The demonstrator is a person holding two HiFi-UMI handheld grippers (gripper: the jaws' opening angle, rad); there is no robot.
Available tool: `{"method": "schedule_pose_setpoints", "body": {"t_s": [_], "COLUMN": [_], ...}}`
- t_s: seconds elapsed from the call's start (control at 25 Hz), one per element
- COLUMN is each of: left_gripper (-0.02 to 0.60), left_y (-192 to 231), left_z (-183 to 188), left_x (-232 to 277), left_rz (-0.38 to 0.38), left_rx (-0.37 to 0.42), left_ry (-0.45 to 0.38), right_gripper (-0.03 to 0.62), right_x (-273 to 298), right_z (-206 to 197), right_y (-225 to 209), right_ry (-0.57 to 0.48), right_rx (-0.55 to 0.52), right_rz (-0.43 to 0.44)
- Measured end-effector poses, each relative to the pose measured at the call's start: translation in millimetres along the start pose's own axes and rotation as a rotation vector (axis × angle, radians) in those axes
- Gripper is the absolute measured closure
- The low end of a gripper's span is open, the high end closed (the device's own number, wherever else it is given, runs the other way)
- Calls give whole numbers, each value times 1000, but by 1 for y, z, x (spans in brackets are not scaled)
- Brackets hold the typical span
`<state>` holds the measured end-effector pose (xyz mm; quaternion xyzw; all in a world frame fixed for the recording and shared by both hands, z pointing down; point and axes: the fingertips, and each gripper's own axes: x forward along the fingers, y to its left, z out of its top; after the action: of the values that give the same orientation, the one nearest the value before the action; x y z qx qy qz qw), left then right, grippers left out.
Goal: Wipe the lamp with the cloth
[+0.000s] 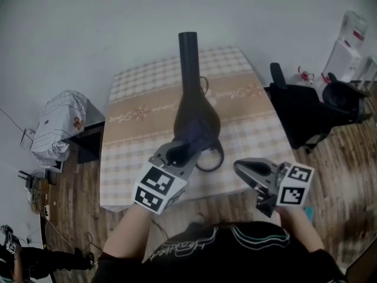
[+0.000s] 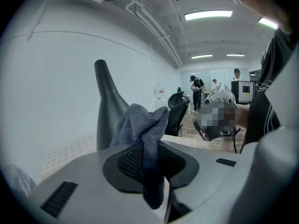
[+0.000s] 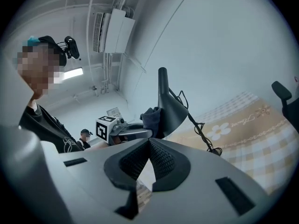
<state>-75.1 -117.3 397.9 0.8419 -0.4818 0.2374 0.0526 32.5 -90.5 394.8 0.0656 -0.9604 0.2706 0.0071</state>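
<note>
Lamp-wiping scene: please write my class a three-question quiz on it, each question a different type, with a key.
1. Fill in the gap: the lamp stands ______ on the table.
2. Multiple choice: what is the left claw shut on?
A. the cloth
B. the lamp
C. nothing
3. True or false: the right claw is shut with nothing between its jaws.

Key: 1 upright; 2 A; 3 true.
</note>
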Motion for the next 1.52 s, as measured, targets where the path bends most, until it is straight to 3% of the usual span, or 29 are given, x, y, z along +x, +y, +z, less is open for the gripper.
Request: {"method": "schedule_pose_setpoints", "body": {"t_s": [0.16,0.32,0.48,0.8,1.08,1.32,1.52], "left_gripper": [509,509,509,509,509,509,509], "left_y": [-18,-45,-72,-95,-82,-63,-48], "left_z": [-13,-17,-23,-60,-68,-48,-9], "left_x": [-1,-9,-17,-30,-58,-86,-87], "left_rz": [21,-31,-84,-179,-146,-49,56], "left_rx": [-124,-259,-367,-468,-423,-391,-326], "left_ry": [31,1,-49,-96,-84,-133,-174], "right_gripper": [583,583,583,583,583,583,583], "right_x": [-9,-16,-25,-27,-4,19,19], "right_z": [-13,-27,-41,-71,-82,-62,-28], "right_y": [5,15,12,18,35,52,45], "right_ry": [37,59,60,115,109,100,101], "right_rx": [37,58,77,102,83,10,-34], "right_rz": [50,90,57,-90,-111,-6,98]}}
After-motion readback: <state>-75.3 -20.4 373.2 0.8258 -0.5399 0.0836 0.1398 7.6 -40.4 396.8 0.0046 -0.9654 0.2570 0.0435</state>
